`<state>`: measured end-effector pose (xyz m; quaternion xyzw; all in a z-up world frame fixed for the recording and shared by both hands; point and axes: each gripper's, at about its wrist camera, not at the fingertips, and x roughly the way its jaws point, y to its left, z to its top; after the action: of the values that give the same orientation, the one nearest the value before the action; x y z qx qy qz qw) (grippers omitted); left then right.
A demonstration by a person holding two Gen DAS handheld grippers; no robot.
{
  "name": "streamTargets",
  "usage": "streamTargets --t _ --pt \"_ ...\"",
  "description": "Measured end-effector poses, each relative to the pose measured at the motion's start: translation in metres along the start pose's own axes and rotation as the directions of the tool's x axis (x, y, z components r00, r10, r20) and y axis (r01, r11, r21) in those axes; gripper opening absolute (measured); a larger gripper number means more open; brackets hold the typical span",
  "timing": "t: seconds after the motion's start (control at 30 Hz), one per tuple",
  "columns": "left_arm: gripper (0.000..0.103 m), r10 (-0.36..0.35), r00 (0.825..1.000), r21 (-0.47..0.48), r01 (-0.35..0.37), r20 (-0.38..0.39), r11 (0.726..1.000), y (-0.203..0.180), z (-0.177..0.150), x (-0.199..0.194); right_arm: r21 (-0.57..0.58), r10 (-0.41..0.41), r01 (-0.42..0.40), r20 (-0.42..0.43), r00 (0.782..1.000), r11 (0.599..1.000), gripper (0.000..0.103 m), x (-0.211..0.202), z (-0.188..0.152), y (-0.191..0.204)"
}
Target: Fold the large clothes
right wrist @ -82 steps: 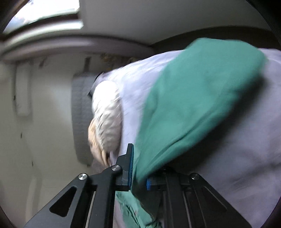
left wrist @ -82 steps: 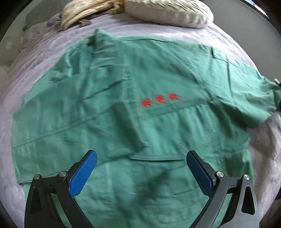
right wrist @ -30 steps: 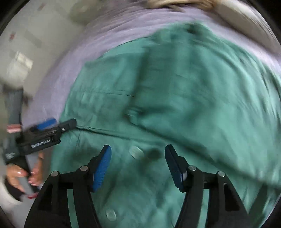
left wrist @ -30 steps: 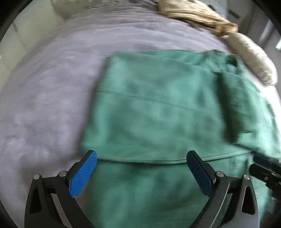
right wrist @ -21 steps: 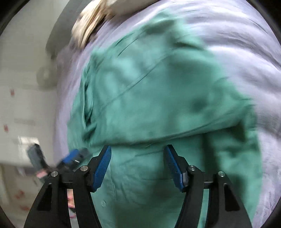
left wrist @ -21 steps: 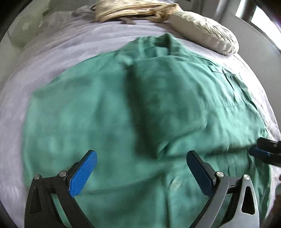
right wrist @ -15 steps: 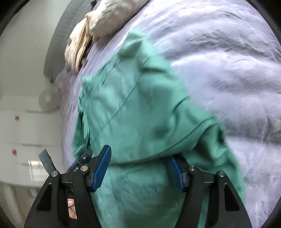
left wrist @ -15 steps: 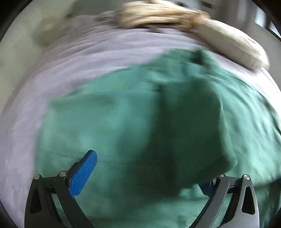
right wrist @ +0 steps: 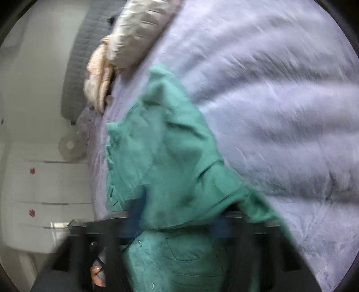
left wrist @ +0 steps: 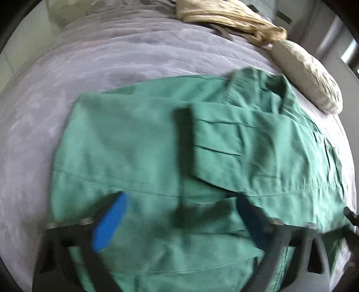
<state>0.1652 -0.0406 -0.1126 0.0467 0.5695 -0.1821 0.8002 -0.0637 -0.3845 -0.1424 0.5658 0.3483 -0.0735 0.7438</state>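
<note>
Green woven work shirt [left wrist: 143,157] looks soft, floppy and light on the lavender fleece bedspread [left wrist: 89,67]; its stitched hem edges suit pinching. Left gripper [left wrist: 179,215] gapes wide, empty. Right gripper [right wrist: 177,224] is blurred, seemingly parted, holding nothing certain.

A bed covered by a lilac, plush-looking blanket [left wrist: 94,74] is seen in both wrist views, its surface rippled with soft ridges. Spread directly on it is a green shirt [left wrist: 139,143], partly folded, with one flap doubled over the middle and the collar end turned toward the head of the bed. Near that end a cream pillow [left wrist: 307,76] and a bunched beige cloth [left wrist: 226,15] are laid on the blanket, just beside each other and apart from the shirt.
</note>
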Motion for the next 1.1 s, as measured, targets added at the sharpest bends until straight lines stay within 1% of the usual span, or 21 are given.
streamTargets --t 0.03,0.13,0.2,0.27,0.33,0.37,0.4,0.43,0.47,0.5,0.53,0.57,0.67,0.77,0.8,0.83,0.87,0.93,1.0,1.07,1.1 --pt "0.073 0.018 1.000 0.025 -0.017 -0.013 1.000 -0.007 -0.002 0.004 -0.029 -0.030 0.031 0.021 0.999 0.999 0.003 -0.005 0.002 0.004" --pt "0.073 0.038 0.999 0.046 -0.038 -0.004 0.998 -0.012 -0.007 0.007 -0.046 -0.098 0.100 0.042 0.994 0.994 0.003 -0.011 0.008 -0.003" --pt "0.073 0.036 0.999 0.053 -0.035 -0.006 0.998 -0.009 -0.011 0.004 -0.051 -0.192 0.193 0.022 0.981 0.980 0.004 -0.005 0.009 -0.015" --pt "0.073 0.040 0.999 0.065 -0.040 -0.005 0.997 -0.009 -0.007 0.003 -0.024 -0.183 0.183 -0.017 0.983 0.983 0.004 -0.002 0.008 -0.025" --pt "0.073 0.050 0.999 0.070 -0.050 0.003 0.996 -0.007 -0.004 0.002 -0.029 -0.151 0.149 -0.085 0.985 0.988 0.014 -0.007 0.007 -0.025" --pt "0.073 0.050 0.999 0.070 -0.050 0.006 0.996 -0.006 -0.001 0.001 -0.043 -0.121 0.117 -0.118 0.986 0.992 0.022 -0.008 0.006 -0.021" --pt "0.073 0.049 0.999 0.071 -0.050 0.011 0.996 -0.007 0.000 0.000 -0.078 -0.048 0.036 -0.163 0.985 0.996 0.024 -0.014 0.003 -0.010" --pt "0.073 0.049 0.999 0.072 -0.050 0.019 0.996 -0.006 0.001 -0.002 -0.113 -0.010 -0.011 -0.177 0.984 0.993 0.028 -0.022 -0.001 -0.002" --pt "0.073 0.052 0.998 0.072 -0.054 0.025 0.996 -0.005 0.000 -0.004 -0.157 0.007 -0.035 -0.176 0.984 0.987 0.039 -0.028 0.001 0.010" --pt "0.073 0.056 0.998 0.073 -0.058 0.027 0.996 -0.006 0.000 -0.005 -0.214 0.003 -0.034 -0.146 0.989 0.976 0.047 -0.035 0.008 0.025" --pt "0.073 0.063 0.998 0.074 -0.065 0.026 0.995 -0.007 0.001 -0.004 -0.243 -0.007 -0.019 -0.106 0.994 0.970 0.062 -0.038 0.018 0.034" --pt "0.073 0.070 0.997 0.072 -0.072 0.020 0.995 -0.007 0.002 0.000 -0.261 -0.015 -0.003 -0.064 0.998 0.965 0.065 -0.039 0.029 0.039" --pt "0.073 0.082 0.997 0.053 -0.082 0.009 0.995 -0.009 0.001 0.005 -0.237 -0.091 0.088 -0.002 0.996 0.968 0.065 -0.010 0.076 0.041" --pt "0.073 0.092 0.996 0.048 -0.093 0.013 0.995 -0.010 0.000 0.006 -0.210 -0.172 0.162 -0.031 0.985 0.964 0.065 0.031 0.104 0.034" --pt "0.073 0.093 0.996 0.046 -0.094 0.012 0.995 -0.011 0.000 0.005 -0.207 -0.192 0.179 -0.046 0.980 0.962 0.064 0.044 0.109 0.033" --pt "0.073 0.092 0.996 0.044 -0.092 0.011 0.995 -0.011 0.000 0.005 -0.214 -0.207 0.189 -0.061 0.976 0.958 0.044 0.056 0.114 0.034" --pt "0.073 0.088 0.996 0.045 -0.089 0.011 0.995 -0.011 0.000 0.005 -0.221 -0.211 0.191 -0.071 0.975 0.956 0.004 0.061 0.115 0.037" --pt "0.073 0.079 0.997 0.056 -0.080 0.018 0.995 -0.013 -0.001 0.004 -0.270 -0.236 0.218 -0.033 0.971 0.938 0.004 0.059 0.111 0.050" --pt "0.073 0.093 0.995 0.079 -0.095 0.027 0.992 -0.017 -0.001 0.007 -0.338 -0.279 0.272 0.028 0.960 0.901 0.003 0.051 0.109 0.059" --pt "0.078 0.110 0.993 0.090 -0.113 0.033 0.990 -0.021 -0.002 0.012 -0.339 -0.333 0.326 0.038 0.942 0.883 0.003 0.057 0.119 0.054" --pt "0.080 0.122 0.992 0.092 -0.125 0.040 0.988 -0.022 -0.002 0.015 -0.324 -0.378 0.368 0.034 0.925 0.871 0.003 0.061 0.123 0.042"
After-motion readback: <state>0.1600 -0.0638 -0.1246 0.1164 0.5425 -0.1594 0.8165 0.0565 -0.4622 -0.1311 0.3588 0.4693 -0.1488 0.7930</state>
